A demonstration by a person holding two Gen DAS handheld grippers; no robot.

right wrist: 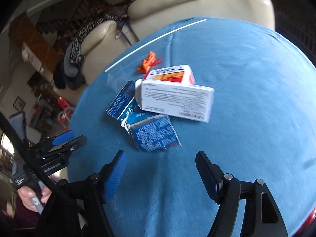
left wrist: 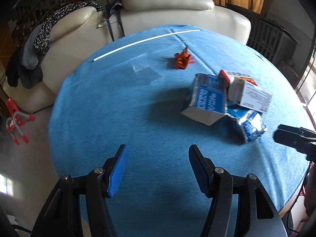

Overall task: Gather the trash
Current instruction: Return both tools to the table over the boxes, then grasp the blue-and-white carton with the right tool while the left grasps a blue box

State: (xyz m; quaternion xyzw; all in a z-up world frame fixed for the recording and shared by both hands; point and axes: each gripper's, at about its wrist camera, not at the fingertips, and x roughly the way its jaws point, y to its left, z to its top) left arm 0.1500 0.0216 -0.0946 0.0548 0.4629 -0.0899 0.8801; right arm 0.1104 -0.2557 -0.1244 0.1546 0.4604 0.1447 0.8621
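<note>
A pile of trash lies on the blue tablecloth (left wrist: 118, 118): a white and red carton (left wrist: 250, 94) (right wrist: 177, 98) rests on flattened blue cartons (left wrist: 209, 96) (right wrist: 154, 134). A crumpled red wrapper (left wrist: 182, 58) (right wrist: 149, 62) lies beyond them, with a clear plastic bag (left wrist: 142, 69) to its left. My left gripper (left wrist: 158, 169) is open over bare cloth, left of the pile. My right gripper (right wrist: 161, 175) is open with nothing between its fingers, just short of the blue carton. The right gripper's tip shows at the left view's right edge.
A thin white stick (left wrist: 146, 39) (right wrist: 156, 39) lies near the table's far edge. A cream leather sofa (left wrist: 167, 6) with dark clothes (left wrist: 39, 39) draped on it stands behind the table. Red-tipped objects (left wrist: 15, 118) lie on the floor at left. A hand (right wrist: 31, 197) holds the left gripper's handle.
</note>
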